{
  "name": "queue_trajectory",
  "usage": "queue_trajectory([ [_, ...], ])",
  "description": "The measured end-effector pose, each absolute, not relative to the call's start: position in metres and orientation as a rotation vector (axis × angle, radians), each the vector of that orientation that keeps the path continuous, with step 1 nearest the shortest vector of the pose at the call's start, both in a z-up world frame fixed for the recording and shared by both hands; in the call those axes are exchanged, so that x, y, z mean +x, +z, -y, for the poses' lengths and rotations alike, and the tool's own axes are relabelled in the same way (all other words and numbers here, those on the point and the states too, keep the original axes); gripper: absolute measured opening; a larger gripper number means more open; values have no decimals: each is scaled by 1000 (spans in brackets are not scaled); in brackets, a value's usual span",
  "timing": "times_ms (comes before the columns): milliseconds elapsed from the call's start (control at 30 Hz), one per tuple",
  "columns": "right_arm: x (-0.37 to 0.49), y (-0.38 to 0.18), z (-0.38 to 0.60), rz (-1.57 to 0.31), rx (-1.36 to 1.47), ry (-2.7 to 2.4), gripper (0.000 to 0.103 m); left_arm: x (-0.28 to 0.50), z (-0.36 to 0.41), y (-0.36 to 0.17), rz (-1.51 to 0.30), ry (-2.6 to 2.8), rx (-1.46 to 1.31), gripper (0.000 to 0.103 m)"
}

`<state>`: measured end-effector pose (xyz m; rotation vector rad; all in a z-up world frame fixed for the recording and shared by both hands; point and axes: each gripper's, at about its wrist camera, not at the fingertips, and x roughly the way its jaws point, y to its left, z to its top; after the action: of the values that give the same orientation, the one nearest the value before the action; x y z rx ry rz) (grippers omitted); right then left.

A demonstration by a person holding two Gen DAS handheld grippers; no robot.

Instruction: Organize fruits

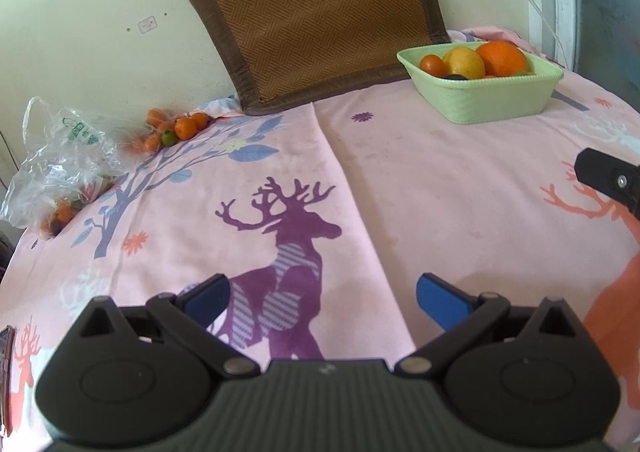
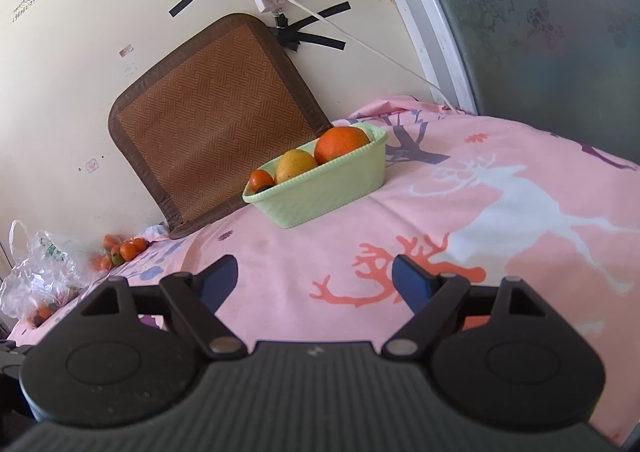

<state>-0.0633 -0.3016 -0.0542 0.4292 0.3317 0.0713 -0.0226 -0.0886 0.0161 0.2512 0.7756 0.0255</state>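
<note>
Lying at the far left edge of the bed, a crinkled clear plastic bag [image 1: 60, 156] holds a few small orange fruits, and more small round fruits [image 1: 176, 130], orange with one green, sit loose just beside it against the wall. To the right of them, a brown woven cushion [image 1: 316, 16] with a darker border leans on the wall. Further right, a pale green ribbed basket [image 1: 492, 100] rests on the pink deer-print sheet [image 1: 400, 180]; it contains a small red-orange fruit [image 1: 433, 64], a smooth yellow mango [image 1: 464, 61] and a big orange [image 1: 502, 58], all touching. The left gripper [image 1: 322, 302] hovers over the purple deer with its blue-padded fingers wide apart and nothing between them. The right gripper [image 2: 314, 282] is also spread wide and holds nothing, well apart from the basket.
</note>
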Motion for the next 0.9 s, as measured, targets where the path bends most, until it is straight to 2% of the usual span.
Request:
queue_trajectory([
  [567, -68, -46, 293, -295, 381, 84, 86, -26, 78, 28, -717, 47, 194, 103],
  [900, -68, -46, 293, -295, 383, 81, 86, -45, 70, 53, -557, 28, 101, 103],
])
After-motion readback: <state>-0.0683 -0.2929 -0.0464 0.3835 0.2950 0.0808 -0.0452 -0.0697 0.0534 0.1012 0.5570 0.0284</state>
